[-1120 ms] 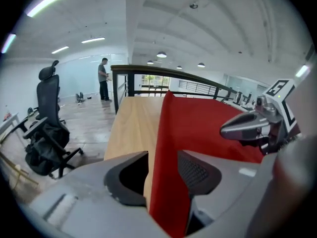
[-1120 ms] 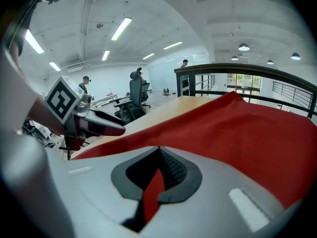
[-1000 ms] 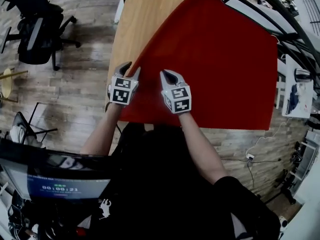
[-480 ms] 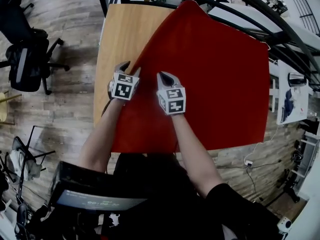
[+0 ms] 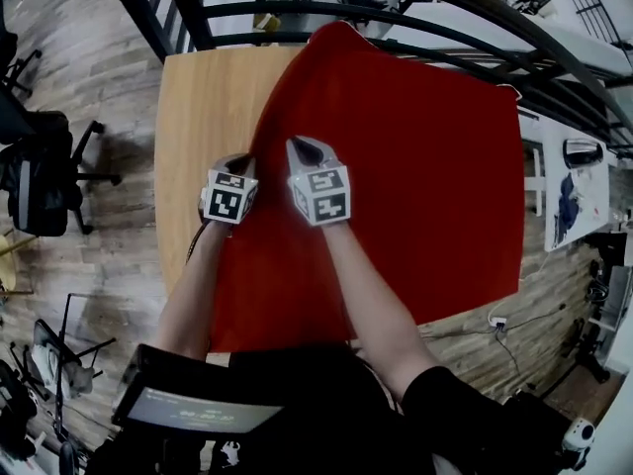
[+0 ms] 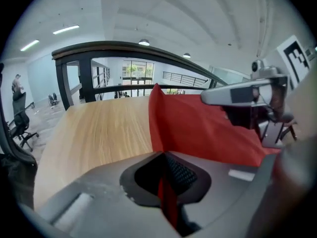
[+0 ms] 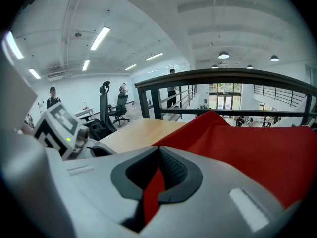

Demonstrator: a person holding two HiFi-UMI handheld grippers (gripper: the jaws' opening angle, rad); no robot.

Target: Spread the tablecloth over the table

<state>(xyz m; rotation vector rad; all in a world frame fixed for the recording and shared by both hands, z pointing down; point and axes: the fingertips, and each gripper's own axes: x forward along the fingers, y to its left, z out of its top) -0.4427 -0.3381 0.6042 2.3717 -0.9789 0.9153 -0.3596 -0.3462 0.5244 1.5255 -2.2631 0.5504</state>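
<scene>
A red tablecloth (image 5: 415, 166) covers the right and middle of the wooden table (image 5: 203, 107), leaving a bare strip on the left. Both grippers sit side by side at the cloth's left edge. My left gripper (image 5: 240, 162) has its jaws closed tight on that edge, and the left gripper view shows a red fold pinched in the left gripper (image 6: 166, 187), with the tablecloth (image 6: 198, 128) rising ahead beside the bare table (image 6: 99, 133). My right gripper (image 5: 302, 148) is shut on the cloth too. In the right gripper view red fabric sits in the right gripper (image 7: 156, 182), and the tablecloth (image 7: 247, 143) stretches away to the right.
A black railing (image 5: 396, 18) runs along the table's far side. Office chairs (image 5: 40, 186) stand on the wooden floor at the left. A white desk (image 5: 579, 186) lies to the right, and a dark screen (image 5: 188, 409) is near the person's body.
Both grippers have moved forward over the table along the cloth's left edge. The left jaws, open in the earlier frames, have closed on the cloth. The right stayed shut on it.
</scene>
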